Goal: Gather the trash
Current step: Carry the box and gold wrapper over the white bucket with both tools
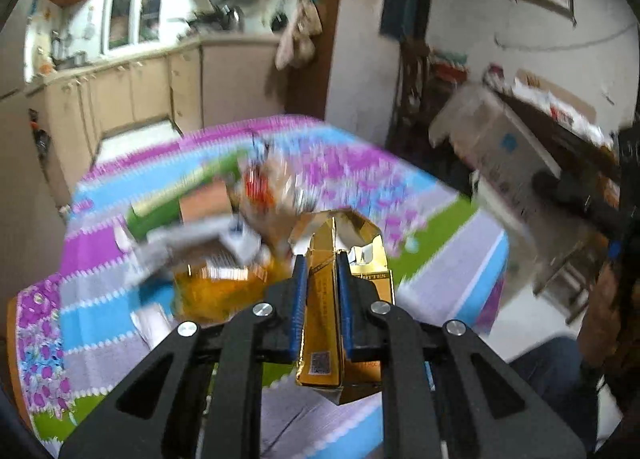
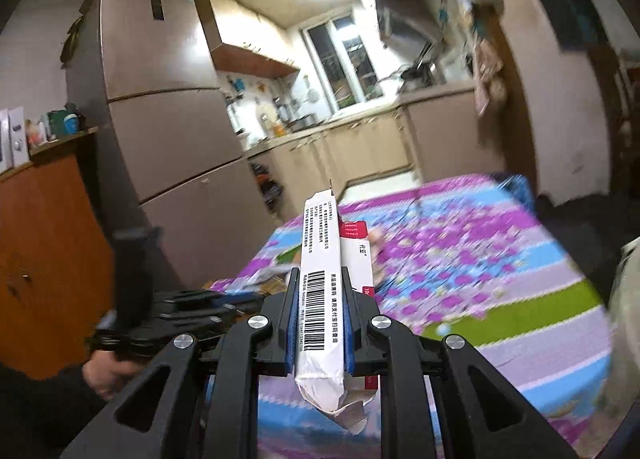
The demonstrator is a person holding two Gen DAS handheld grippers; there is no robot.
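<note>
My left gripper (image 1: 322,261) is shut on a gold cardboard box (image 1: 325,291), crushed between the blue pads and lifted above the table. Behind it a blurred heap of trash (image 1: 224,227) lies on the flowered tablecloth (image 1: 372,171): a green box, an orange packet, white wrappers. My right gripper (image 2: 320,273) is shut on a flattened white box with a barcode and red trim (image 2: 322,259), held upright over the tablecloth (image 2: 460,259). The left gripper (image 2: 192,303) shows at the left of the right wrist view, held by a hand (image 2: 108,375).
A fridge (image 2: 168,107) and a wooden cabinet (image 2: 44,243) stand left of the table. Kitchen counters (image 2: 352,139) lie beyond its far edge. A cluttered side table (image 1: 532,131) and a person's leg (image 1: 552,371) are at the right.
</note>
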